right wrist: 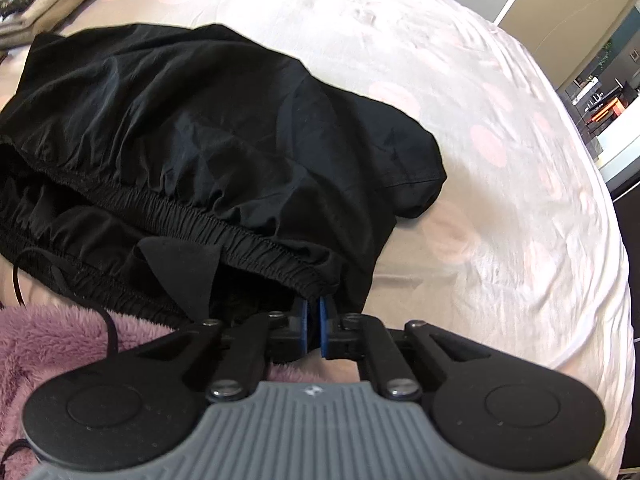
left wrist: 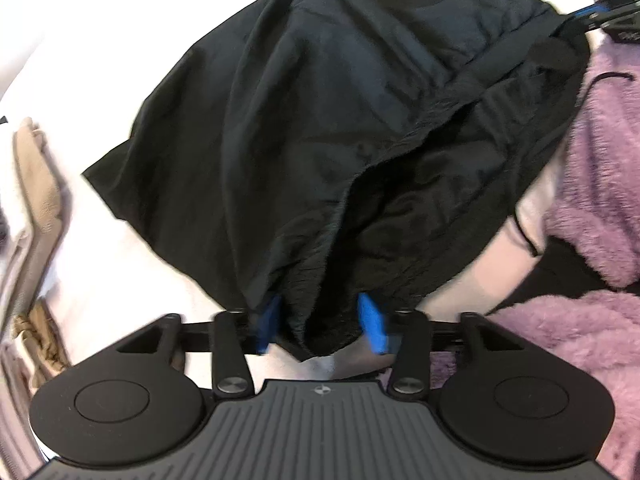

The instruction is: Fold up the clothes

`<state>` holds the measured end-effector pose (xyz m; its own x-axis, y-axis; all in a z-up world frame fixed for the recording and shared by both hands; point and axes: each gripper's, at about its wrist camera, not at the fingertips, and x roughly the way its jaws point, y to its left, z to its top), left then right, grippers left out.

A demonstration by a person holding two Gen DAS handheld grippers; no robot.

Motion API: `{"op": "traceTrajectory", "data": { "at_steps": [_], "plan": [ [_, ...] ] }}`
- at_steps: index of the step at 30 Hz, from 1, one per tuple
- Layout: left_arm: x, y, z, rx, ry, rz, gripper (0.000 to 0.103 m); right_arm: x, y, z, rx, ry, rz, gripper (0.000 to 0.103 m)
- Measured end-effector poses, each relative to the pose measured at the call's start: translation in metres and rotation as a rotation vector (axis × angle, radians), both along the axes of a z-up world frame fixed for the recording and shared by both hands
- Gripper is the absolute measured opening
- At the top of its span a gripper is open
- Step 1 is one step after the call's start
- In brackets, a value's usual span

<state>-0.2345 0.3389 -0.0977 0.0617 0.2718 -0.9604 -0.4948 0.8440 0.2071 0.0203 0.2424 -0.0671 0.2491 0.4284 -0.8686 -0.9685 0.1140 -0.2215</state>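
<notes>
Between the blue fingers of our left gripper (left wrist: 320, 324), standing partly spread, we are bunching a waistband corner of the crumpled black elastic-waisted shorts (left wrist: 340, 120) lying on the pale pink-spotted bed (right wrist: 480, 120). Our right gripper (right wrist: 312, 312), fingers pressed together, is pinching the opposite waistband end. We should be tightening left before lifting evenly. Only the right view is showing the drawcord (right wrist: 110, 328).

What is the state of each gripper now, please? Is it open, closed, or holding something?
Left gripper: jaws partly open, black shorts fabric between them; a firm grip cannot be told.
Right gripper: jaws closed on the shorts' waistband end.
</notes>
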Motion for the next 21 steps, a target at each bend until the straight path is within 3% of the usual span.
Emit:
{"op": "traceTrajectory", "data": {
  "at_steps": [2,4,12,21],
  "plan": [
    [-0.002,0.002,0.001,0.025,0.003,0.025,0.01,0.002,-0.003,0.002,0.02,0.012,-0.012,0.006],
    [-0.005,0.003,0.006,0.05,-0.017,0.052,0.006,0.003,-0.005,0.006,0.044,0.019,-0.024,0.006],
    [-0.027,0.012,0.069,0.176,-0.138,0.093,0.004,0.01,-0.021,0.056,0.249,0.014,-0.036,0.005],
    [-0.029,0.02,0.212,0.423,-0.328,0.09,0.004,0.018,-0.02,0.182,0.613,-0.021,-0.082,0.005]
  ]
}}
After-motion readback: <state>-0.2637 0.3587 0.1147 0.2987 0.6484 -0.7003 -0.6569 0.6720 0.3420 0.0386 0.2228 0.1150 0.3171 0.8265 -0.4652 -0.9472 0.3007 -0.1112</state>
